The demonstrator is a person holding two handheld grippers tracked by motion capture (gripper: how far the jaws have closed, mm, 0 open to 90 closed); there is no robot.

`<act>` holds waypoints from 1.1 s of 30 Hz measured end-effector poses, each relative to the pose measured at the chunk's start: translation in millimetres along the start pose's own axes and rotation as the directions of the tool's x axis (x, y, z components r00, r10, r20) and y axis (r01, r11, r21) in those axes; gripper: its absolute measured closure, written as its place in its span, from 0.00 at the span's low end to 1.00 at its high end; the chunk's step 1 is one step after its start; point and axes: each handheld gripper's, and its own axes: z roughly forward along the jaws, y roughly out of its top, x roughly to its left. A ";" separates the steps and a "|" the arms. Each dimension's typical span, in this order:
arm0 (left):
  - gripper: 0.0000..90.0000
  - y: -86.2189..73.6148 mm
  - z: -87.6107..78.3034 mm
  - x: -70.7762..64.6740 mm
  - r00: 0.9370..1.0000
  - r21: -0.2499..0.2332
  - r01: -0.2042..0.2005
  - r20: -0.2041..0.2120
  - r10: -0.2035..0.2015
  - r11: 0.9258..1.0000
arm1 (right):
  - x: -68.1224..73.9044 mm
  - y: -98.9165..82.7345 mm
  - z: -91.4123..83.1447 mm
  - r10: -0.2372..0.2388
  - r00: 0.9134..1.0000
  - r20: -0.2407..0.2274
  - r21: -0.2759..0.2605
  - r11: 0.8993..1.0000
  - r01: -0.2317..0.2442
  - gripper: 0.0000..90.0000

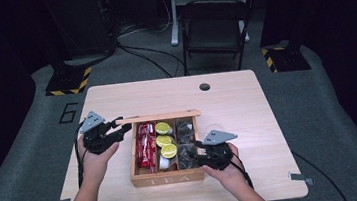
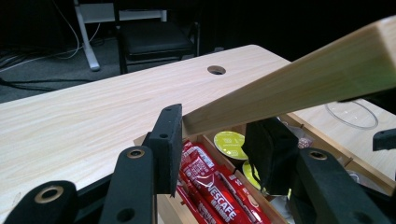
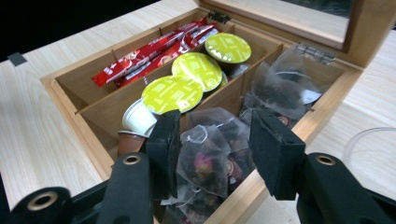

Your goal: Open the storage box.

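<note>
Here, left tool pinching the free edge of the pale wooden hinged lid of the wooden compartment box lettered TEA, jaws pressed tight on that edge and the lid propped up and tilted, seen edge-on from the high view as a thin strip along the box's far side. Just below and beyond the left tool's jaws, red Nescafe stick sachets lying lengthwise in the nearest compartment, with yellow-green foil-topped coffee capsules in the compartment next over. Right tool poised low over the near end of the box's outer compartment, jaws half spread, with a clear mesh tea bag of dark dried flowers sitting between the pads; whether the pads press on it cannot be told. More such bags heaped farther ahead of the right tool in the same compartment, toward the metal hinge and the raised lid. Off to that tool's left, the three green-lidded capsules in a row in the middle compartment, a white-sided capsule on its side close to the left jaw, then the red sachets one compartment farther. All resting on the light wooden counter, a clear round ring lying on it just right of the right tool.
</note>
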 end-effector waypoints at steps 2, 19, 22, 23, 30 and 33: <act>0.63 -0.3 0.0 -0.1 1.000 -0.002 0.000 -0.001 0.000 1.000 | 0.4 -2.0 2.7 -0.010 1.000 -0.003 0.002 1.000 0.010 0.58; 0.63 -1.7 -0.5 -1.1 1.000 -0.001 0.005 -0.002 -0.005 1.000 | 6.8 -14.2 18.7 -0.001 0.999 -0.035 0.056 0.998 0.003 0.54; 0.63 -1.8 -0.6 -1.1 1.000 -0.001 0.005 -0.003 -0.005 1.000 | 7.1 -14.4 21.6 0.003 1.000 -0.031 0.064 0.998 -0.001 0.53; 0.63 -1.9 -0.6 -1.2 1.000 -0.001 0.005 -0.003 -0.005 1.000 | 6.9 -14.5 22.8 0.004 1.000 -0.029 0.068 0.998 -0.002 0.53; 0.63 -2.7 -0.7 -1.2 1.000 -0.001 0.001 -0.002 -0.001 1.000 | 4.8 -15.6 29.7 0.007 1.000 -0.023 0.080 0.997 -0.005 0.54; 0.63 -2.7 -0.8 -1.2 1.000 0.000 0.001 -0.002 -0.001 1.000 | 4.9 -16.0 31.3 0.017 1.000 -0.023 0.081 0.997 -0.015 0.55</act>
